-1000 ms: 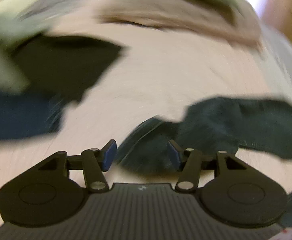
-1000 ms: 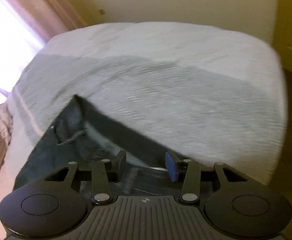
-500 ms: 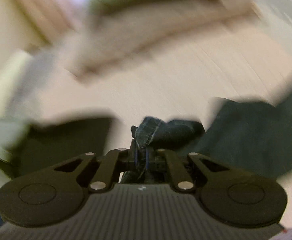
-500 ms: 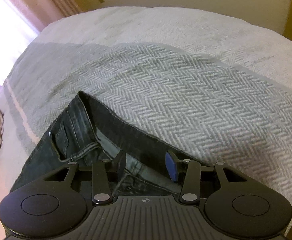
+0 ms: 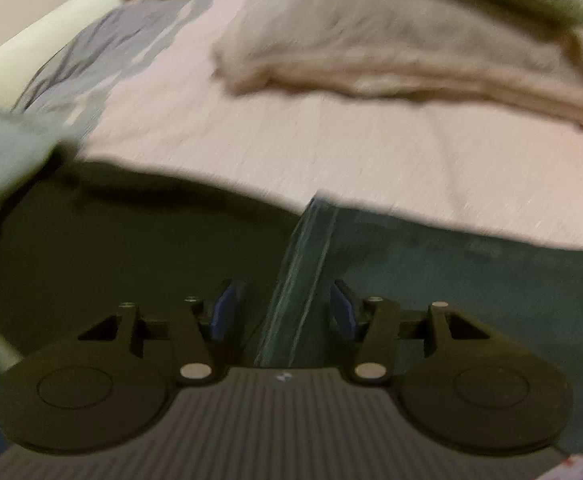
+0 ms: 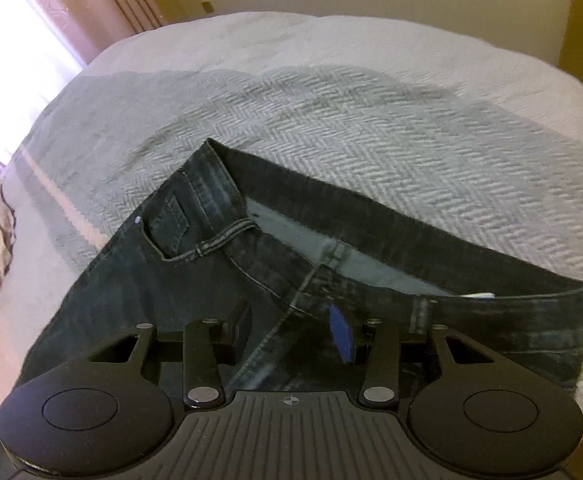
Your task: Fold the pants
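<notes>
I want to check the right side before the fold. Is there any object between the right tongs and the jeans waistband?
Nothing visible stands in the way. The right tongs are open just above the jeans, with only denim between the fingers, and the waistband lies open ahead on the grey bedspread.

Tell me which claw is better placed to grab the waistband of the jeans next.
Right. The right claw hovers open just short of the jeans fly and waistband. The left claw, opening, straddles a hem edge, no waistband in view.
</notes>
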### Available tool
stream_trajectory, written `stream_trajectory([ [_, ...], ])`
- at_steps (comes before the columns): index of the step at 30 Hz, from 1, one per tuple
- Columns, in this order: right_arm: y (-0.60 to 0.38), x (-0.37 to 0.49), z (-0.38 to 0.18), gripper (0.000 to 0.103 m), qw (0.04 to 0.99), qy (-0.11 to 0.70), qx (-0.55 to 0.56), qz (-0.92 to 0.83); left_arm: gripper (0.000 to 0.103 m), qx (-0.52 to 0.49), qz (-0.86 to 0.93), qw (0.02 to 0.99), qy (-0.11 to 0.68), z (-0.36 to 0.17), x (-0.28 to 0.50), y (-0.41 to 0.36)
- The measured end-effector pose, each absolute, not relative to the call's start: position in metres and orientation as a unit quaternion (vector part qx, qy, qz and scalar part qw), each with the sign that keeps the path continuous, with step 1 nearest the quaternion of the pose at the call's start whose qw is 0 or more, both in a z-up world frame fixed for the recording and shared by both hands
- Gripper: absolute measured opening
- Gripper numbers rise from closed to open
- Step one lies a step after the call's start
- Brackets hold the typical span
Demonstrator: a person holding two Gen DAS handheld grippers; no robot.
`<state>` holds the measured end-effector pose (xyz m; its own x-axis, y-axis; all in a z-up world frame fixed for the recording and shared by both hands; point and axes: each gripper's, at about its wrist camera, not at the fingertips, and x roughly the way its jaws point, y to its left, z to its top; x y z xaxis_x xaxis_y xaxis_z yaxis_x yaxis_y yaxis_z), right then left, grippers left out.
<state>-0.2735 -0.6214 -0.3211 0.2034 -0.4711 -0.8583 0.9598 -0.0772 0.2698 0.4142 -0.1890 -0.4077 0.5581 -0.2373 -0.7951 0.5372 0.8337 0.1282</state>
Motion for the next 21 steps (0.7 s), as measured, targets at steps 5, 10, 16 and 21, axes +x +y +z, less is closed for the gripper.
stream_trajectory([
  [5, -0.608, -0.268, -0.326, 0.041, 0.614, 0.272, 0.463, -0.578, 0.058, 0.372, -0.202, 0.815, 0.395, -0.452, 0.426, -0.242],
  [10, -0.603, -0.261, -0.315, 0.041, 0.637, 0.292, 0.417, -0.578, 0.050, 0.257, -0.167, 0.879, 0.365, -0.413, 0.421, -0.229],
  [16, -0.594, -0.252, -0.306, 0.041, 0.704, 0.372, 0.296, -0.527, 0.050, 0.192, -0.147, 0.892, 0.382, -0.376, 0.356, -0.173],
  [21, -0.555, -0.258, -0.330, 0.041, 0.757, 0.439, 0.225, -0.428, 0.049, 0.188, -0.232, 0.857, 0.420, -0.369, 0.197, -0.114],
])
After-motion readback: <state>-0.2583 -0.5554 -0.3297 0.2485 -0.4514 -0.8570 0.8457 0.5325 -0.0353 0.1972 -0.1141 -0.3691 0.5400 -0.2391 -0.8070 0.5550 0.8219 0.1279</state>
